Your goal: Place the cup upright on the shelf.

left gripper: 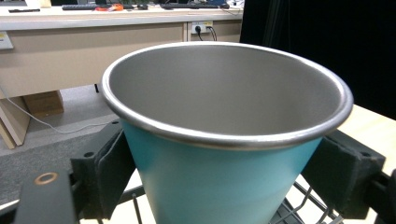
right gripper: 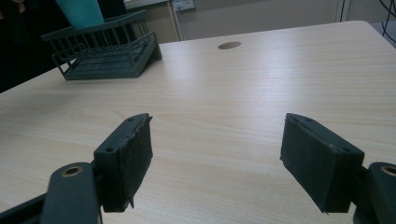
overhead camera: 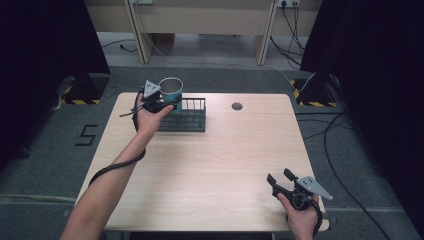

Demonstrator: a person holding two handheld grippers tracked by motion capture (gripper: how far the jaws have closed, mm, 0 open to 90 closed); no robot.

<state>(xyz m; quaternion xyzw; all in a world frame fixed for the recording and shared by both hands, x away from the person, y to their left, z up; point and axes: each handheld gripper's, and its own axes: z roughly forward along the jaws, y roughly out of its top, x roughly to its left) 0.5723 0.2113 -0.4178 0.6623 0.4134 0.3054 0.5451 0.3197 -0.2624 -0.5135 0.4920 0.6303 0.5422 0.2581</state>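
A teal cup point(overhead camera: 171, 91) with a steel rim and inside hangs over the left end of a dark wire rack point(overhead camera: 189, 115) at the table's far left. My left gripper point(overhead camera: 161, 104) is shut on the cup. In the left gripper view the cup point(left gripper: 219, 168) stands upright, its teal wall pressed between both black pads point(left gripper: 112, 175). My right gripper point(overhead camera: 281, 176) rests near the table's front right corner, open, with nothing between its pads point(right gripper: 128, 161). The right gripper view shows the rack point(right gripper: 109, 49) far off with the cup point(right gripper: 81, 11) above it.
The light wooden table point(overhead camera: 215, 165) has a round cable hole point(overhead camera: 237, 106) near its far edge. Desks and trailing cables stand on the grey floor beyond it. Black curtains flank both sides.
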